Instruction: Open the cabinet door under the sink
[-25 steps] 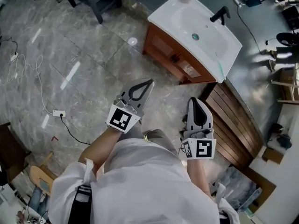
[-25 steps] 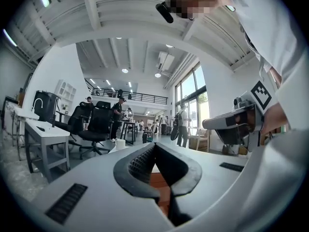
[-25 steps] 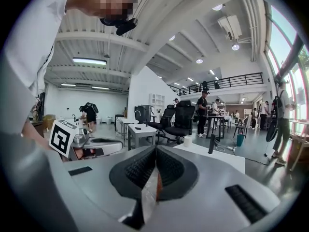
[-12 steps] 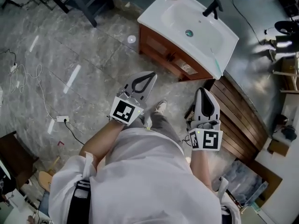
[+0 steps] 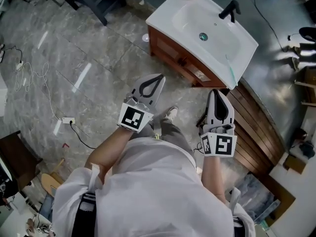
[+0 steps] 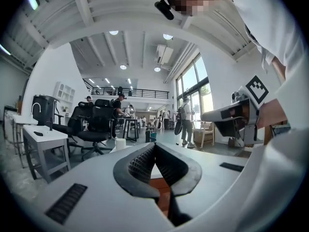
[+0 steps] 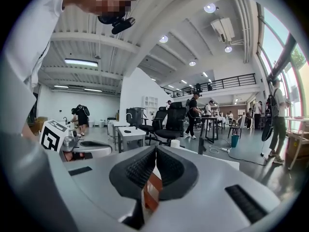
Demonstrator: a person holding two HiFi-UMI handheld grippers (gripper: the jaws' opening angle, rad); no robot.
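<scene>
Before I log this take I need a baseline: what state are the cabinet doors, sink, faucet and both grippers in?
Cabinet doors: closed, flush with the cabinet front.
Sink: basin empty, no water showing.
Faucet: no running water visible.
Left gripper: shut, nothing between its jaws, short of the cabinet.
Right gripper: shut, nothing between its jaws, short of the cabinet.

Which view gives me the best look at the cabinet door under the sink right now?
The head view: it looks down on the wooden cabinet door beneath the white sink, unobstructed. The left gripper view shows only a sliver of brown wood below the shut left tongs; the right gripper view likewise, below the right tongs.
</scene>
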